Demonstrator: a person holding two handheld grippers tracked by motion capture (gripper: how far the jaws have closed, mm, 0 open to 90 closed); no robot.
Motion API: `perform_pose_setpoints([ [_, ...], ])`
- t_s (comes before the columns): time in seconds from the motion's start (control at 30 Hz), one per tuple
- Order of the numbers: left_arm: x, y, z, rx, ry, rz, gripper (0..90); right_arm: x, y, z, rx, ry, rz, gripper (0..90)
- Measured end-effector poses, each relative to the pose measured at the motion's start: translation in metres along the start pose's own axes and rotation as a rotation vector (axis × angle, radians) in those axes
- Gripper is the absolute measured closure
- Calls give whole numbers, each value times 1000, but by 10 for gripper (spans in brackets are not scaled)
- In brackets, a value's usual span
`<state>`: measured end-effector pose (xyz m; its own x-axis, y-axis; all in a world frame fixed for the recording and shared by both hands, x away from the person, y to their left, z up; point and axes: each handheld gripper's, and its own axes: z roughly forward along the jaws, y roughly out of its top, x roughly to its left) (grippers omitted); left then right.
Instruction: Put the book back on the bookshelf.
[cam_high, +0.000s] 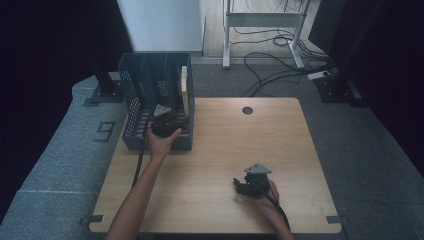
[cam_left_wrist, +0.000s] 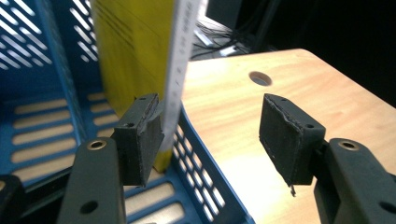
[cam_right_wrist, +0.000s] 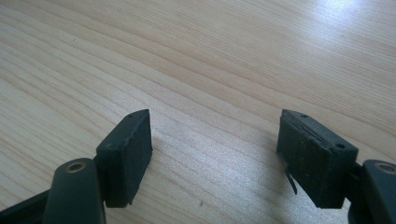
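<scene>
A blue slotted basket (cam_high: 134, 95) stands on the left back part of the wooden table (cam_high: 230, 145). A thin yellow book (cam_high: 184, 86) with a white edge stands upright in its rightmost slot. My left gripper (cam_high: 167, 124) is over the basket's front right corner. In the left gripper view its jaws are apart: the left pad (cam_left_wrist: 140, 140) is just in front of the book (cam_left_wrist: 135, 46), the right pad is over bare table, and nothing is pinched. My right gripper (cam_high: 241, 186) rests low over the table near the front, open (cam_right_wrist: 215, 140) with only wood grain between its pads.
A round cable hole (cam_high: 247, 110) sits in the table's back middle. Black cables (cam_high: 280, 65) and a white desk frame (cam_high: 262, 22) lie on the floor behind the table. Dark stands flank both sides. The basket's perforated wall (cam_left_wrist: 201, 177) runs right beside the left gripper.
</scene>
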<state>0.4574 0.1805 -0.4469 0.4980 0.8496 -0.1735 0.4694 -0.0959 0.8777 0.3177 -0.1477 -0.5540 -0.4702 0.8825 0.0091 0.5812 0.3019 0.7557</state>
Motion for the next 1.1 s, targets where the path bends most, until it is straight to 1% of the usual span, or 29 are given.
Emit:
perform_pose_setpoints([
  [0.2, -5, -9, -13, 0, -31, 12, 391, 0, 0, 0, 0, 0, 0, 261],
  [0.4, -5, -21, -32, -2, -63, 8, 392, 0, 0, 0, -1, 0, -1, 261],
  [0.47, -6, -27, -39, 3, -78, 7, 393, 0, 0, 0, -1, -1, -1, 261],
  [0.53, -7, -32, -45, 5, -84, 12, 394, 0, 0, 0, 0, -1, 0, 261],
  [0.6, -8, -37, -51, 17, -96, 15, 393, 0, 0, 0, 0, -1, 0, 261],
  [0.77, -10, -52, -67, 17, -121, 16, 392, 0, 0, 0, 0, 0, -1, 261],
  [0.83, -12, -59, -73, 22, -133, 22, 393, 0, 0, 0, 0, 0, -1, 261],
  [0.97, -14, -76, -80, 40, -154, 30, 391, 0, 0, 0, 0, 0, -1, 261],
  [1.1, -18, -91, -84, 58, -173, 39, 391, 0, 0, 0, 0, 0, -1, 262],
])
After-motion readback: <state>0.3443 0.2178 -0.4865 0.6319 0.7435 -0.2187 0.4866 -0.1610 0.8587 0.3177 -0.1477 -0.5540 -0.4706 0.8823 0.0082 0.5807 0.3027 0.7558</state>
